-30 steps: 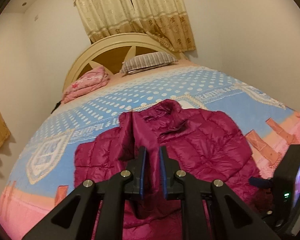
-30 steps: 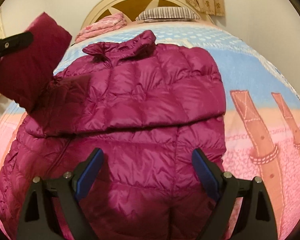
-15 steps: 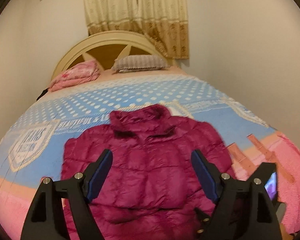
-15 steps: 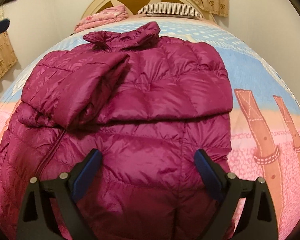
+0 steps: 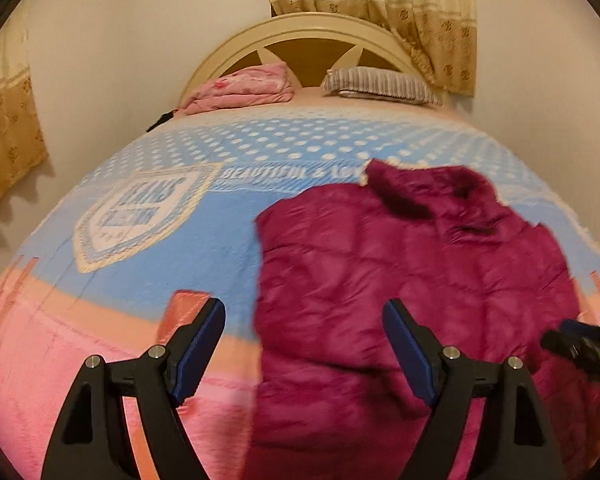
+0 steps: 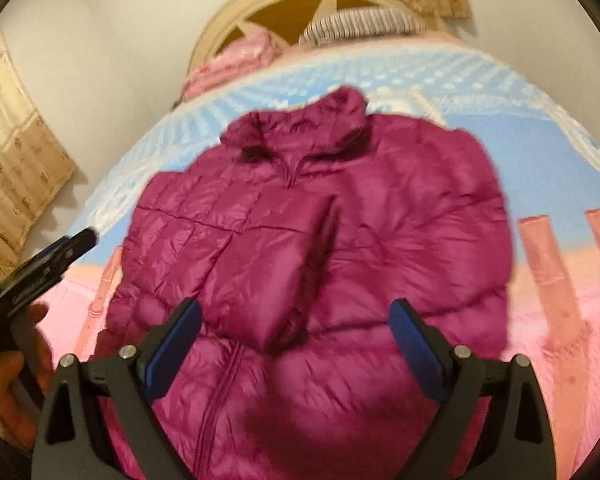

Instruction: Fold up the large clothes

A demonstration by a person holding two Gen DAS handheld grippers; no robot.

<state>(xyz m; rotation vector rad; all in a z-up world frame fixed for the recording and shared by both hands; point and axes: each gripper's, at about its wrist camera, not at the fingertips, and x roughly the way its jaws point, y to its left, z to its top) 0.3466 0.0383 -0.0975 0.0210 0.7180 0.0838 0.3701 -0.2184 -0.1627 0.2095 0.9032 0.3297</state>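
Observation:
A magenta puffer jacket [image 6: 380, 220] lies front up on the bed, collar toward the headboard. Its left sleeve [image 6: 292, 264] is folded across the chest. In the left wrist view the jacket [image 5: 420, 280] fills the right half. My left gripper [image 5: 304, 312] stands open above the jacket's left edge, with nothing held. My right gripper [image 6: 296, 312] hovers over the jacket's lower front; its jaws are wide and closing, pads off the fabric. The left gripper [image 6: 60, 248] also shows at that view's left edge, in a hand [image 6: 16, 360].
The bedspread [image 5: 160, 240] is blue with white dots and a crest, pink toward the near edge. A folded pink blanket [image 5: 244, 88] and a striped pillow [image 5: 380, 84] lie by the cream headboard [image 5: 312, 28]. Curtains [image 5: 380, 0] hang behind.
My left gripper opened and let go of the sleeve, then swung away to the left. The sleeve now lies folded across the jacket's chest. My right gripper drew back a little.

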